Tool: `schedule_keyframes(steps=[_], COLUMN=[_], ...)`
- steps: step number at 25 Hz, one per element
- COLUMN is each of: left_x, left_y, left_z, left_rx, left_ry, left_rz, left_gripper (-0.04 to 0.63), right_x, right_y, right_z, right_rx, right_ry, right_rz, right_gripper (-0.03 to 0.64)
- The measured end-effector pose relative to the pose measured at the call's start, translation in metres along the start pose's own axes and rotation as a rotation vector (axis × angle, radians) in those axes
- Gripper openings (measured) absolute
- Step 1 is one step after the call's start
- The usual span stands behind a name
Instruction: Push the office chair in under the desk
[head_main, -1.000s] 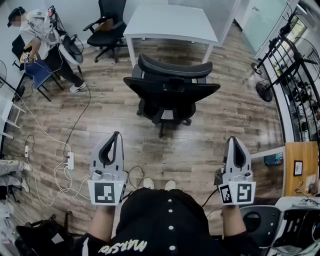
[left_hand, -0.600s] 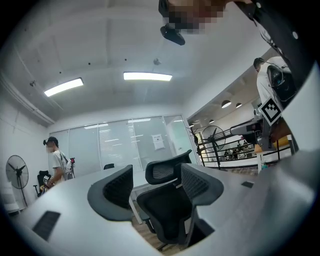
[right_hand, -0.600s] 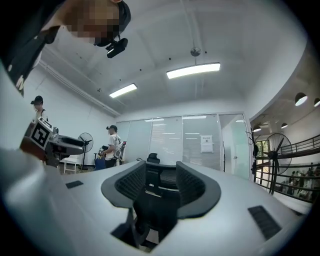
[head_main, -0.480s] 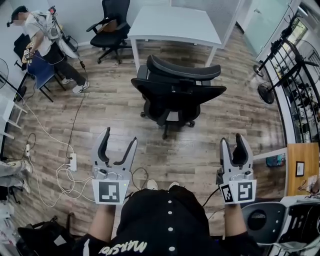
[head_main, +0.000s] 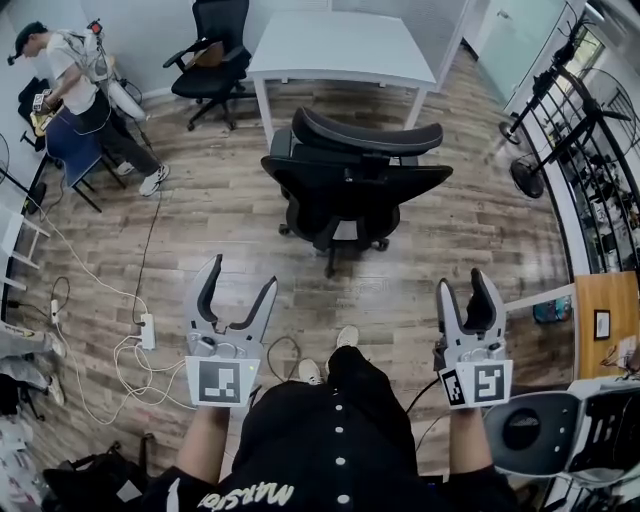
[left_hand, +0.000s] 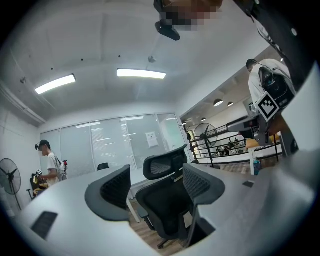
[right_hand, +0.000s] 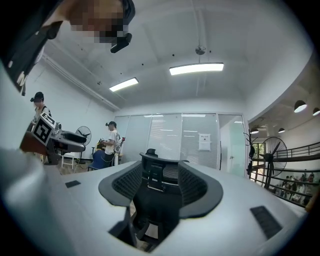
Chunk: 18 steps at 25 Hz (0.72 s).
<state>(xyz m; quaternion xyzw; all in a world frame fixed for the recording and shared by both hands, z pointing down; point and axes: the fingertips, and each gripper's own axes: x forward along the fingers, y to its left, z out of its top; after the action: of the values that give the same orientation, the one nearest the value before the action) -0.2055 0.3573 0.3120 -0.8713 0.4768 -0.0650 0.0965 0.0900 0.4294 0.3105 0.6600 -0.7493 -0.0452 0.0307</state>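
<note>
Head view: we hold both grippers low over the wood floor (head_main: 200, 215), well short of the chair (head_main: 345, 190). It stands with its back to us, just before the white desk (head_main: 340, 45). Its seat may reach the desk's edge, though the backrest hides that. The left gripper (head_main: 241, 275) has its jaws spread wide and holds nothing. The right gripper (head_main: 466, 283) is likewise parted and empty. Both pairs have just been opening. A person (head_main: 75, 80) is at far left, near a second chair (head_main: 215, 45).

Left gripper view: our jaws stand apart and frame the chair's back and headrest from a distance, touching nothing.

Right gripper view: these jaws gape too, with the chair centred in the gap and clear of them.
</note>
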Motion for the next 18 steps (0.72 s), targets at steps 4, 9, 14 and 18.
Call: schedule_keyframes(steps=[4, 9, 14, 18], left_x=[0.011, 0.026, 0.043, 0.056], left_y=[-0.003, -0.003, -0.001, -0.003], left_z=[-0.003, -0.002, 0.000, -0.001], left_rx=[-0.001, 0.009, 0.011, 0.012], left_ry=[0.007, 0.003, 0.004, 0.014], left_rz=[-0.014, -0.017, -0.014, -0.017], left_gripper=[0.331, 0.334, 0.334, 0.334], right_x=[0.008, 0.018, 0.035, 0.046], right_y=[-0.007, -0.015, -0.022, -0.030], right_z=[-0.004, -0.007, -0.009, -0.011], right_rx=[-0.001, 0.004, 0.000, -0.001], right_ry=[0.013, 0.019, 0.029, 0.033], right_rz=[-0.009, -0.009, 0.002, 0.013], right_gripper=[0.239, 0.239, 0.239, 0.239])
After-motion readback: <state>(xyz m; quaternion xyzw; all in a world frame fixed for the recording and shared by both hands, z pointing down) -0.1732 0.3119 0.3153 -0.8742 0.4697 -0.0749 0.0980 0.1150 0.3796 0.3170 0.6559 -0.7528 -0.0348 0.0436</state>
